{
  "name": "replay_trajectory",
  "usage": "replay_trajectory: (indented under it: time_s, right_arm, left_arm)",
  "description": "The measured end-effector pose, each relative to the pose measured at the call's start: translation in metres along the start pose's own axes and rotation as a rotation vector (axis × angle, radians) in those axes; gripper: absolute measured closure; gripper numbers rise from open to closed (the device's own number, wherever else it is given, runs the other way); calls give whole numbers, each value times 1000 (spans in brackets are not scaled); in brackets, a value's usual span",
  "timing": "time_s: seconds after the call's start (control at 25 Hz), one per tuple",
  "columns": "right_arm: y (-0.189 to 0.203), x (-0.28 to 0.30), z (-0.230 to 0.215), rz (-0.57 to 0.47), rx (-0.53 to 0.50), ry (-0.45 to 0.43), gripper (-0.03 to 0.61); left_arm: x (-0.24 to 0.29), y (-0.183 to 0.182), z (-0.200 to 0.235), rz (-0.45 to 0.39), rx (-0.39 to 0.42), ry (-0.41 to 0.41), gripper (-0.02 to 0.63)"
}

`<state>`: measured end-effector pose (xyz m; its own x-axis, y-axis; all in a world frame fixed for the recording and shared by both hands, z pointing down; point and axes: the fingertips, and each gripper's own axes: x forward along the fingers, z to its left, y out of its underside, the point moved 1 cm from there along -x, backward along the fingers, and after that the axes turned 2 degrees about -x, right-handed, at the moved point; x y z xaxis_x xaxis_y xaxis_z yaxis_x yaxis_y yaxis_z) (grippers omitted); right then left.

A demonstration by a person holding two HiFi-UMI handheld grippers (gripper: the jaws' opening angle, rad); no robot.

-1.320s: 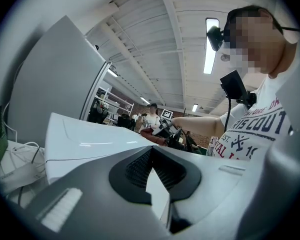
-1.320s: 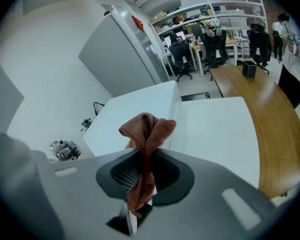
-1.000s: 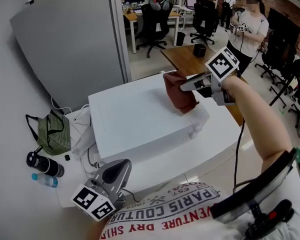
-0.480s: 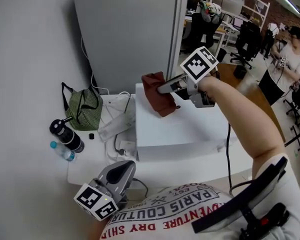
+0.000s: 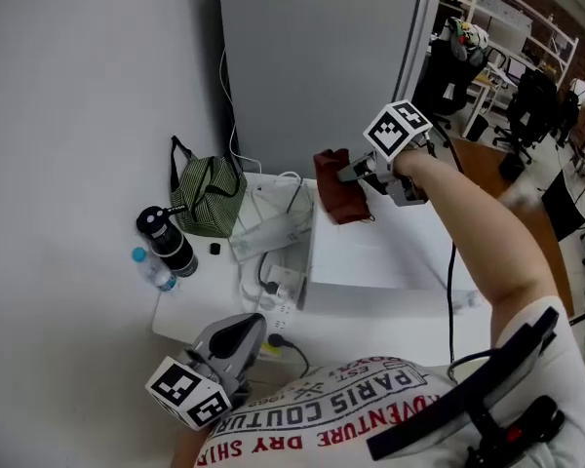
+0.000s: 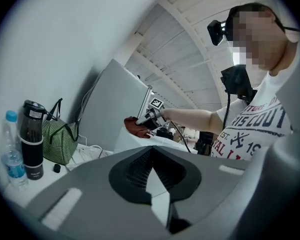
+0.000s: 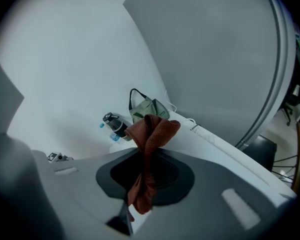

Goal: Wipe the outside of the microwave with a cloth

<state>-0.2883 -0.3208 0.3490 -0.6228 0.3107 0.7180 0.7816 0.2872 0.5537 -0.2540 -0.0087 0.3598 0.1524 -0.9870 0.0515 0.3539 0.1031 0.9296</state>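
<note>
Green striped bag point(image 5: 207, 198), black flask point(image 5: 168, 243), bottle point(image 5: 153, 272) beside microwave point(image 5: 370, 258).

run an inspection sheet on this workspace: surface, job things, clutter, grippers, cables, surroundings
surface: white table, its left part crowded
job's things: white microwave on the table; red-brown cloth at the far left corner of its top
clutter: green striped bag, black flask, water bottle, power strip
grippers: right gripper, fingers shut on the cloth; left gripper, fingers shut, empty, held low by the body
cables: white leads beside the microwave; black lead at the table's near edge
surroundings: grey partition, office chairs
</note>
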Motion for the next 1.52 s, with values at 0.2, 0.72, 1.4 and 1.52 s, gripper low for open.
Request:
replay_trajectory:
  time_s: [0.2, 0.72, 1.4, 1.52]
  right_arm:
    - [18, -2, -30, 47, 39, 51, 534]
    - [117, -115, -108, 34, 184, 190, 534]
    - [276, -268, -174, -52, 418, 425, 534]
    - [268, -272, -169, -17, 368, 447, 534]
  left_arm:
    - [9, -1, 1, 9, 5, 17, 607]
    - [80, 7, -38, 90, 21, 185, 607]
    - [150, 26, -106, 172, 45, 398, 607]
    - [149, 25, -105, 164, 47, 392, 607]
